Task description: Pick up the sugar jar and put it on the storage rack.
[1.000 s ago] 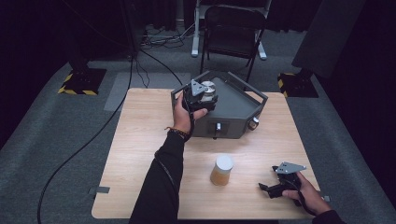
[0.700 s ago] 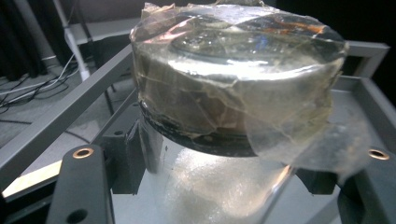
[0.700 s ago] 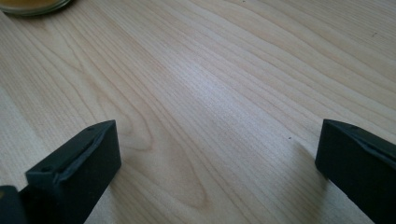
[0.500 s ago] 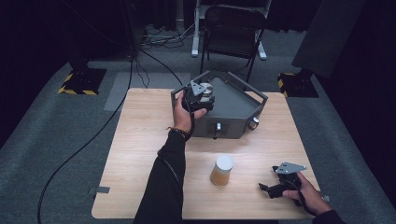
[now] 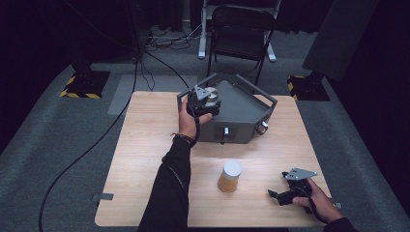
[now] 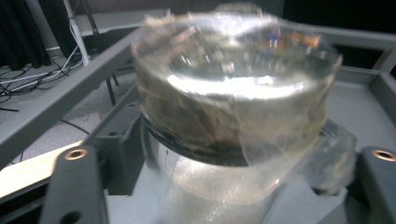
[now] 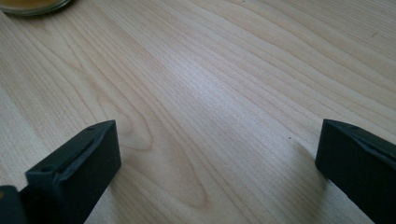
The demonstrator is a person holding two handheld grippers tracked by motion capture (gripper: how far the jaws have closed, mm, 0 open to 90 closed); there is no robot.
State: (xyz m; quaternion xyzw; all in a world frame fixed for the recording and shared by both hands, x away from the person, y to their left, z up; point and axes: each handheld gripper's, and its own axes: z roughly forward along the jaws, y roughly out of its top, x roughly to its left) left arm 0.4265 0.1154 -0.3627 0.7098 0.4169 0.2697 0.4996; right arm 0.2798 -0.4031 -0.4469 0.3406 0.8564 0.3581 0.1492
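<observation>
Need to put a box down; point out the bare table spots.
Bare wood lies left of the left gripper and forearm, and between the jar and the right gripper. The far middle is crowded by the grey machine.

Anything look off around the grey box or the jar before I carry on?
One oddity: the clear tub between the left gripper jaws, over the grey box, has torn, crumpled film hanging loose around its side. The jaws have just been opening around it. The jar stands upright on the table; nothing spilled.
</observation>
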